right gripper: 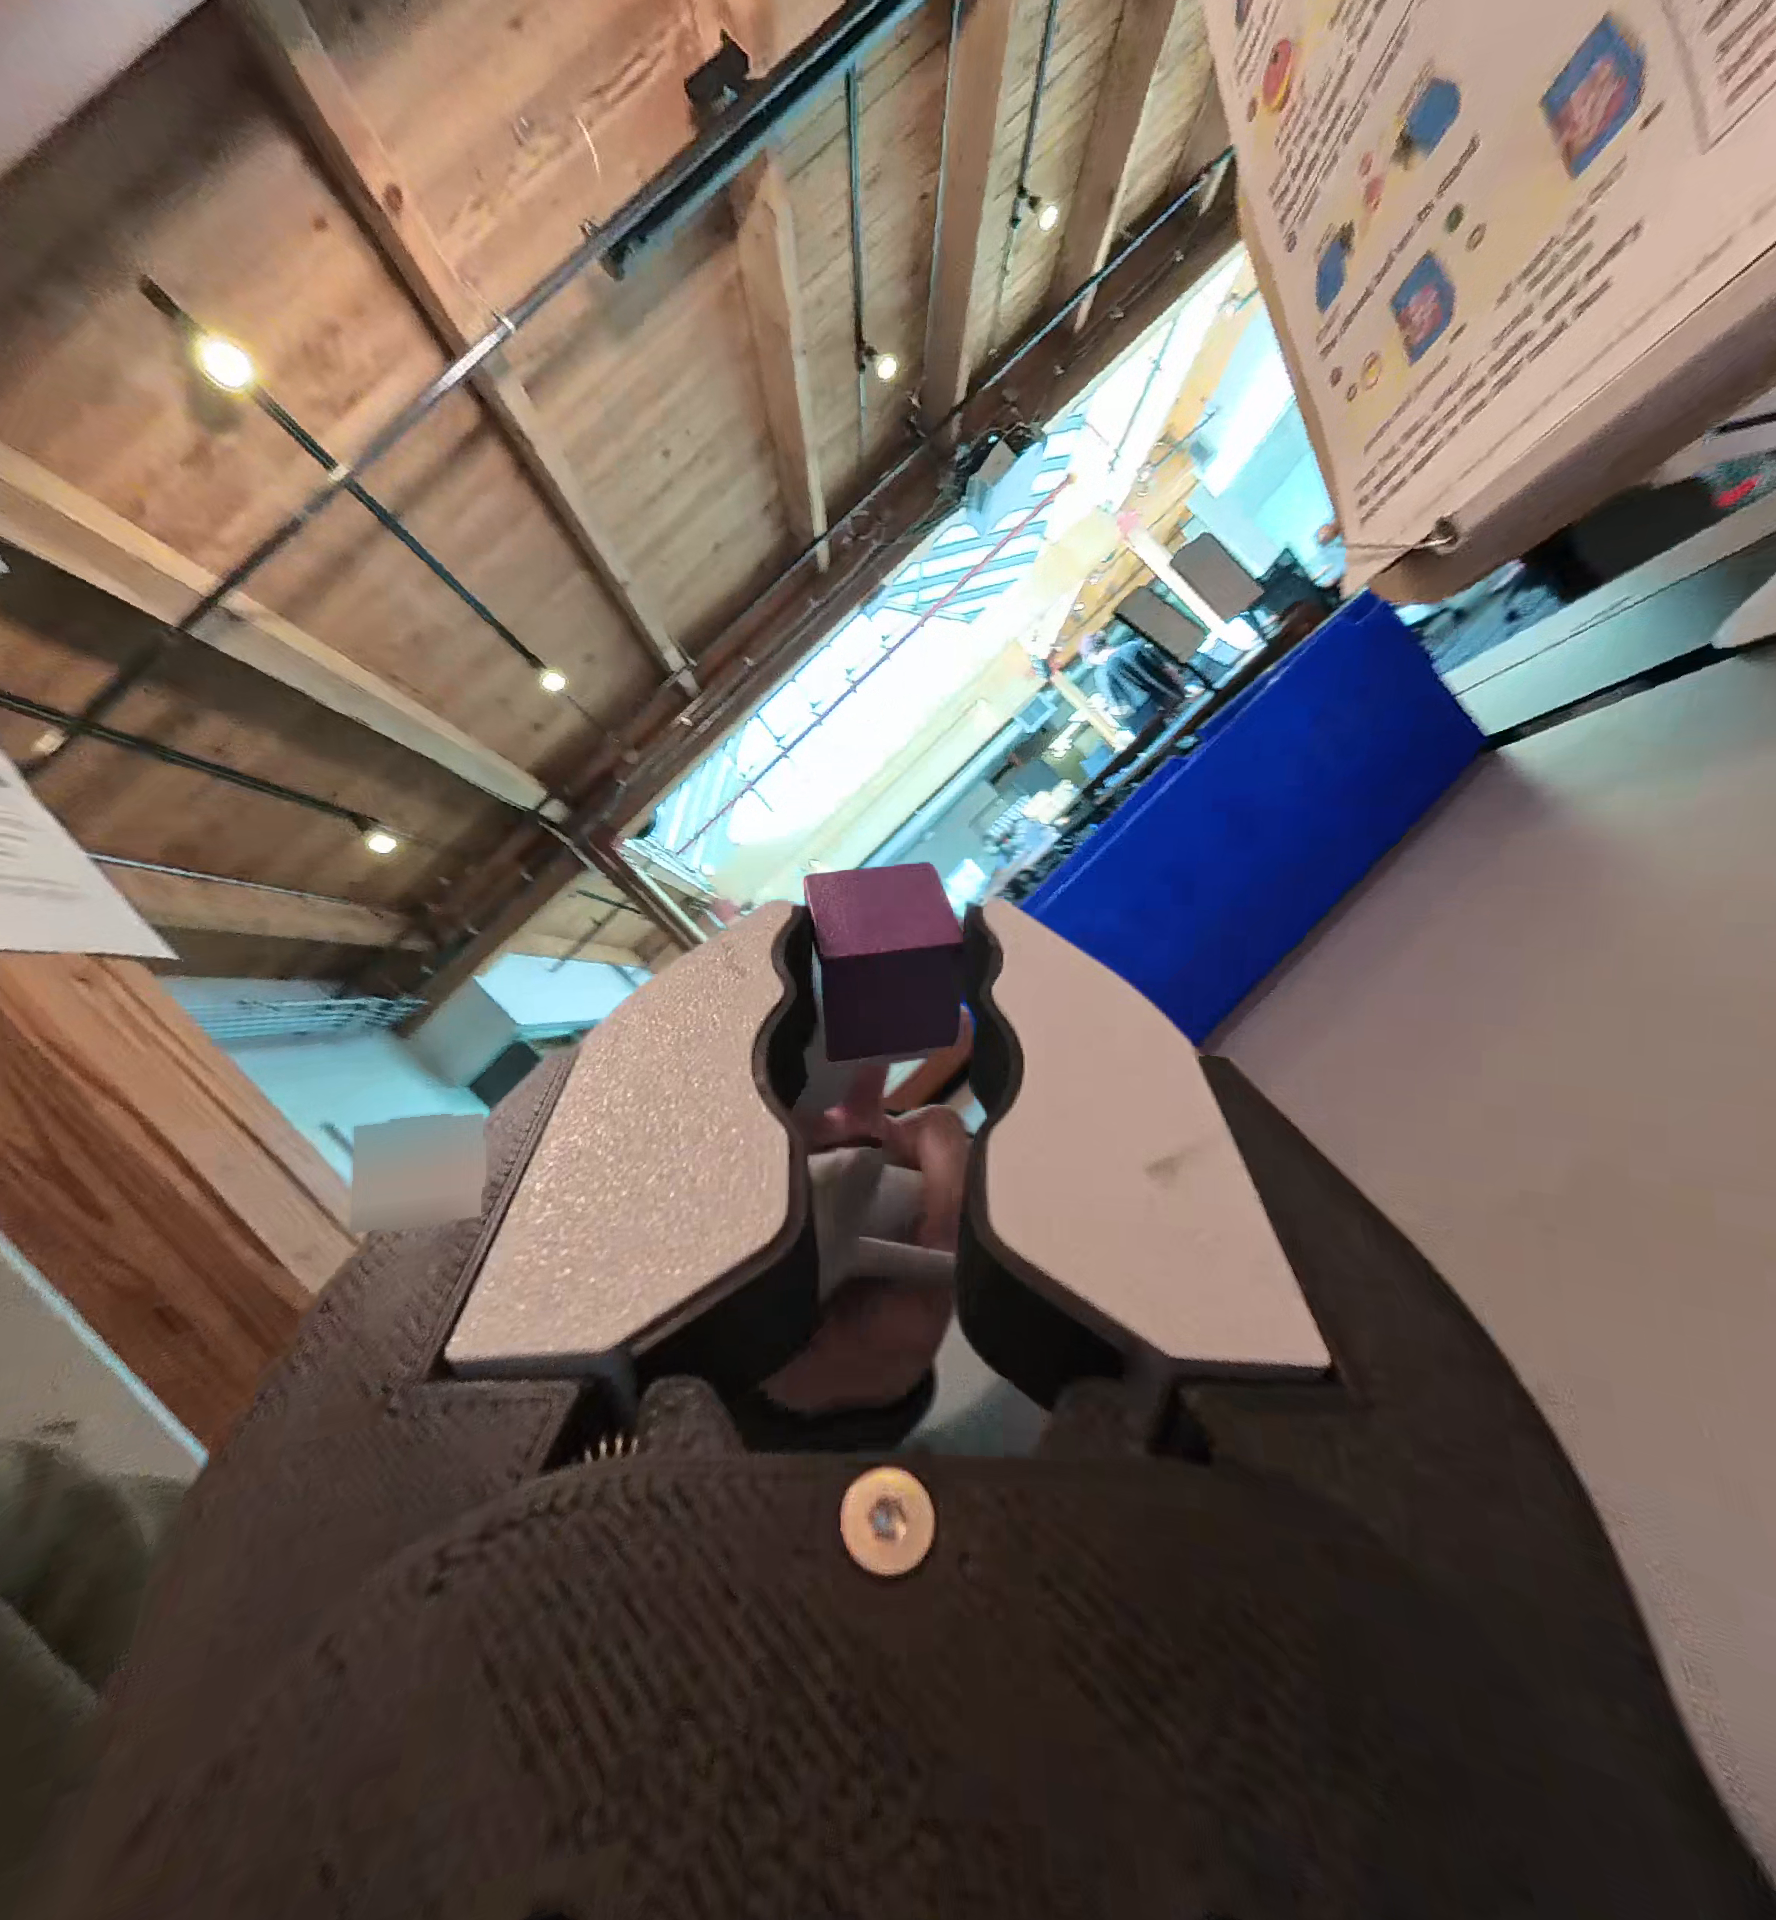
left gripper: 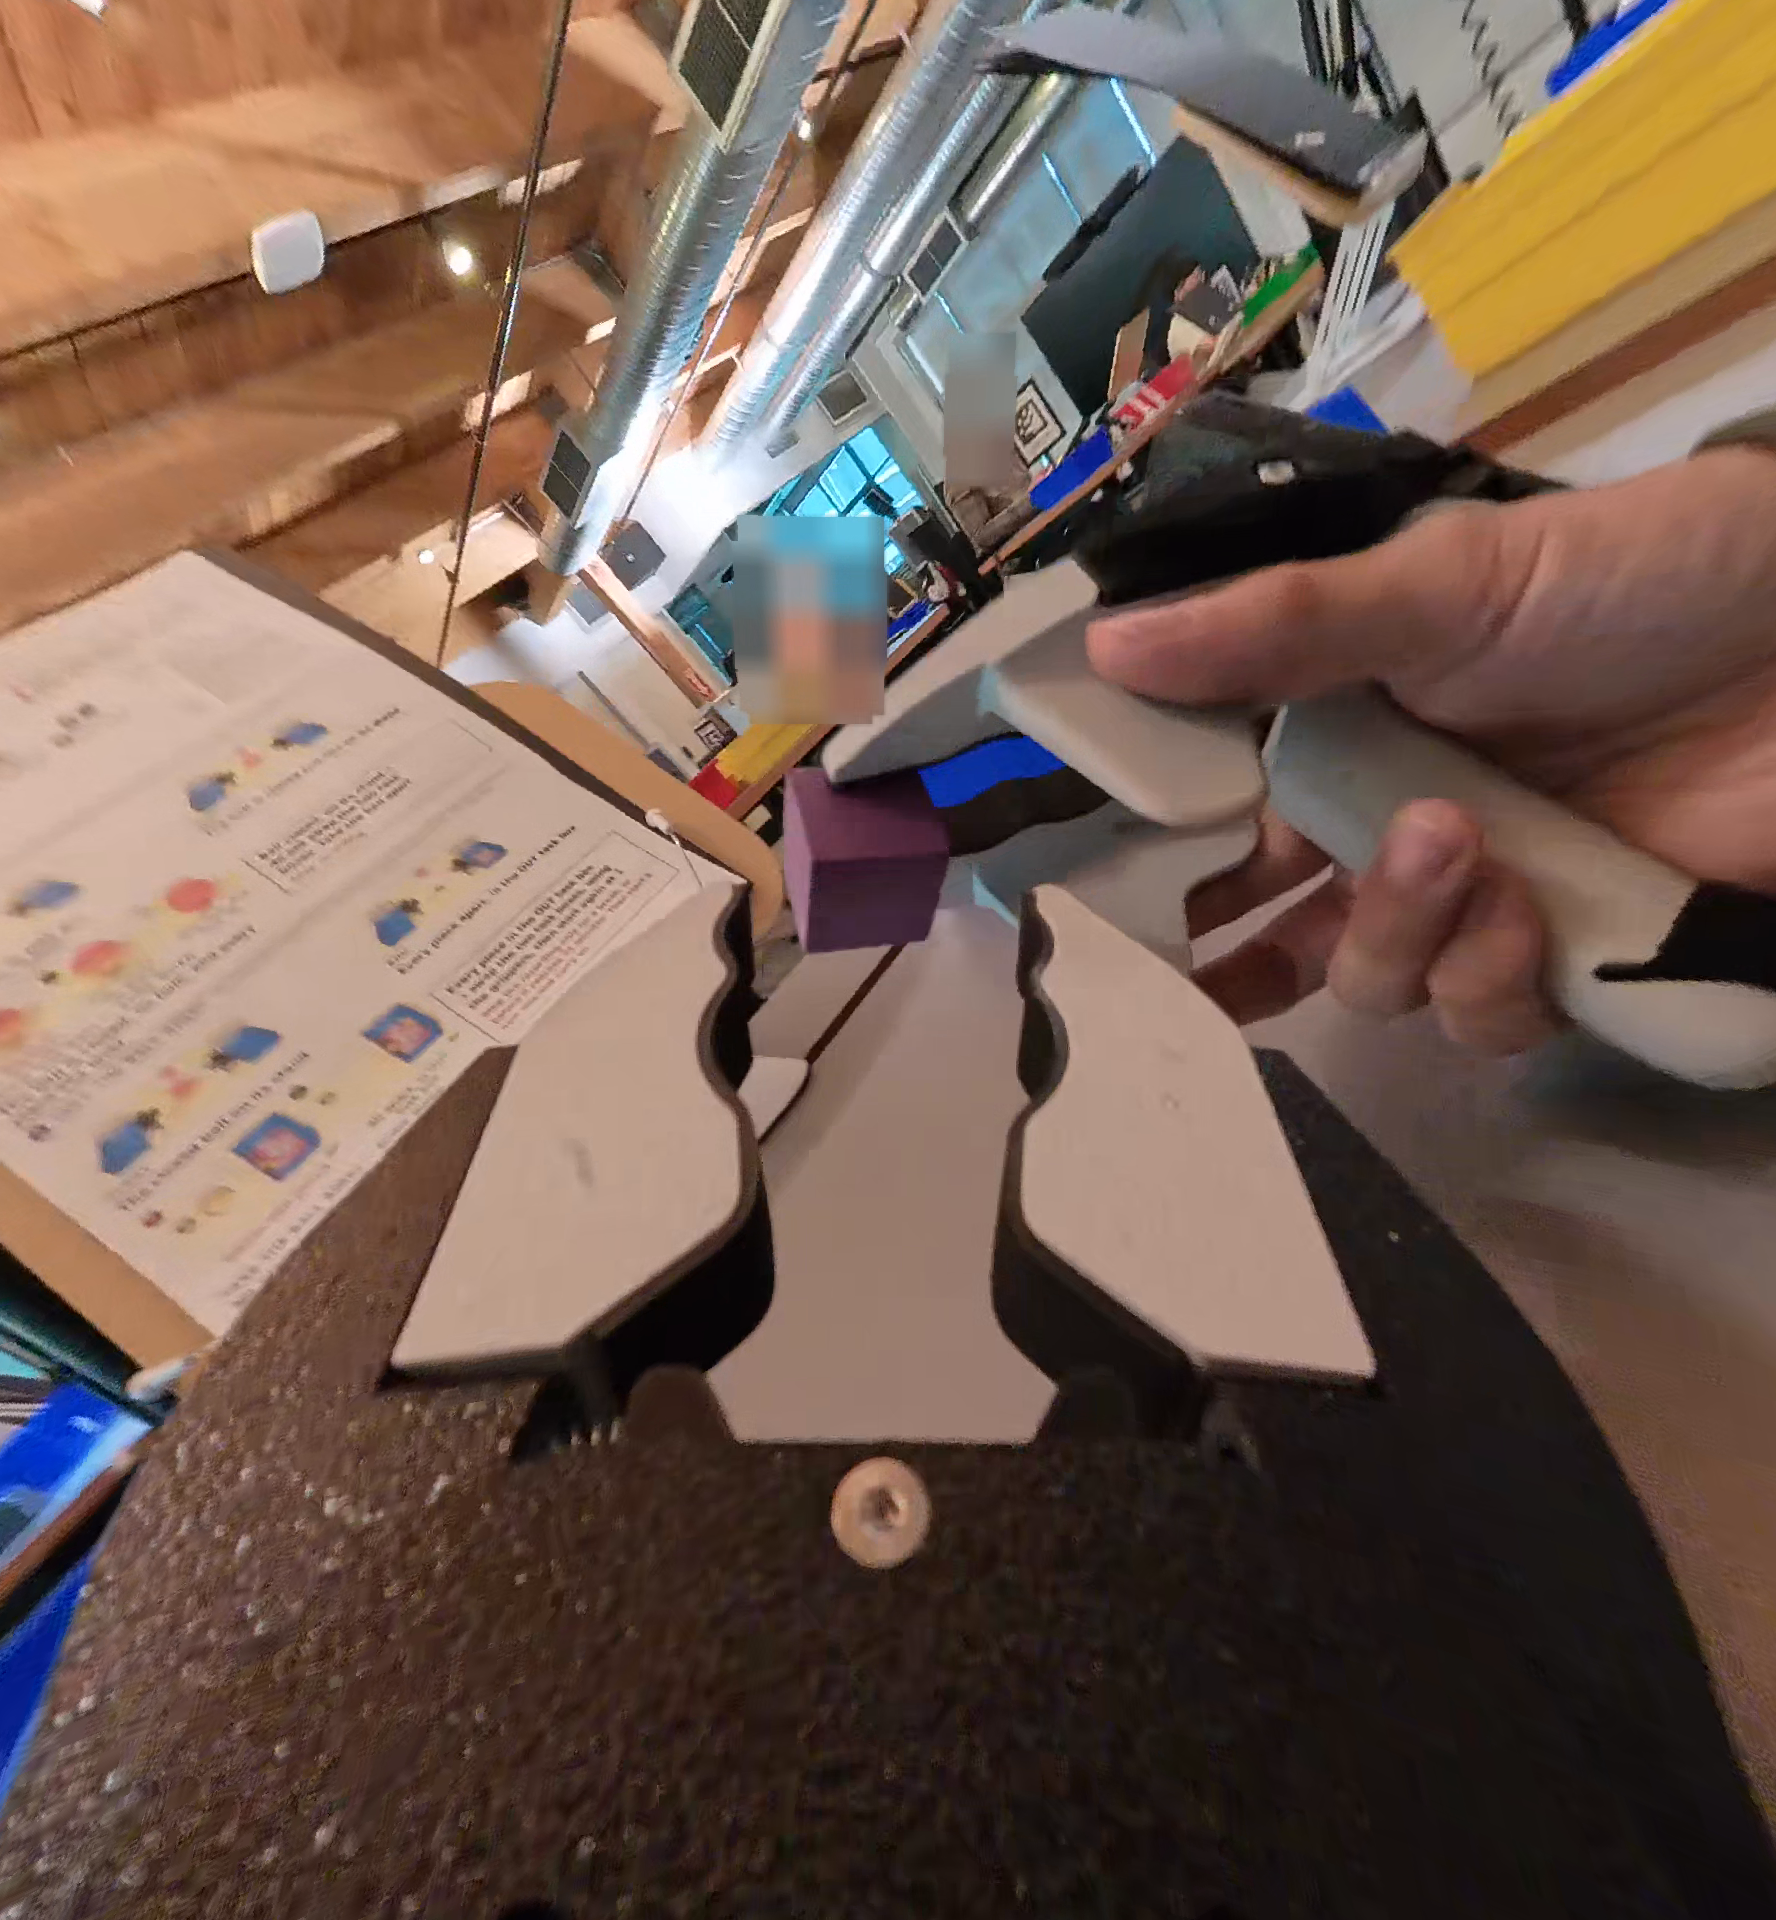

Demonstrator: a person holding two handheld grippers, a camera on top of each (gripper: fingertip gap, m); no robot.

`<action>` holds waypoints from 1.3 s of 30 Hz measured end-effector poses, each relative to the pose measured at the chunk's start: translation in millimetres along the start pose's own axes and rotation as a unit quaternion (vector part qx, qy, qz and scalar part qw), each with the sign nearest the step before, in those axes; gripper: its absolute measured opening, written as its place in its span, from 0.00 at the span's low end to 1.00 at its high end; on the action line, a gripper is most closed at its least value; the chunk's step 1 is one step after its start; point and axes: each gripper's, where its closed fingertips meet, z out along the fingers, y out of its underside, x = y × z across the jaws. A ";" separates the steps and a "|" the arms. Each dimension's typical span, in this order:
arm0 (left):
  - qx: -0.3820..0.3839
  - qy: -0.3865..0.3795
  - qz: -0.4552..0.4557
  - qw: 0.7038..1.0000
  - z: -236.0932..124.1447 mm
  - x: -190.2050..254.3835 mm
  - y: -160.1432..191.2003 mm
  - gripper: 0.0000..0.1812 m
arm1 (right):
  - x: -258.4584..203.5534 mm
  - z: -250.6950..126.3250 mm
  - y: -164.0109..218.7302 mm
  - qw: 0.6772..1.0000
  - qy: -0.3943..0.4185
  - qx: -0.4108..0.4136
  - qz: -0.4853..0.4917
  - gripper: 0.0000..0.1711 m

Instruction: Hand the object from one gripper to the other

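A small purple cube [right gripper: 884, 966] is clamped between the tips of my right gripper [right gripper: 884, 920], which is shut on it and holds it in the air. In the left wrist view the same cube [left gripper: 863, 862] hangs just in front of my left gripper [left gripper: 889, 904], whose jaws stand open with the cube's lower part between the tips, apart from both. The right gripper [left gripper: 925, 800] comes in from the right, with one grey finger [left gripper: 957, 686] on top of the cube, and is held by a person's hand [left gripper: 1538, 707].
A board with a printed instruction sheet [left gripper: 292, 883] stands close on the left, and also shows in the right wrist view [right gripper: 1538, 260]. A blue bin [right gripper: 1258, 831] sits on the grey table [right gripper: 1590, 1039]. A wooden post [right gripper: 84, 1143] is at the left. My left and right fingertips are right by each other.
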 end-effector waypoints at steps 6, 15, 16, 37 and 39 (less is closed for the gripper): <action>0.010 -0.042 0.058 0.997 -3.3 -8.7 -6.4 0.19 | -9.7 7.1 13.9 0.999 -0.028 -0.019 0.027 0.16; 0.020 0.037 -0.099 0.994 -6.6 -9.5 -6.8 0.15 | -15.3 5.3 12.0 0.998 -0.045 -0.050 -0.022 0.22; 0.027 0.072 -0.148 0.986 -8.4 -7.0 -7.4 0.15 | -15.3 4.1 9.8 0.996 -0.038 -0.058 -0.050 0.28; 0.045 0.120 -0.195 0.973 -10.7 4.9 -7.5 0.22 | -16.8 4.2 10.0 0.962 0.018 -0.074 -0.263 0.17; 0.029 0.080 -0.138 0.987 -4.1 6.0 -5.7 0.27 | -13.8 4.3 2.1 0.987 0.013 -0.018 -0.156 0.17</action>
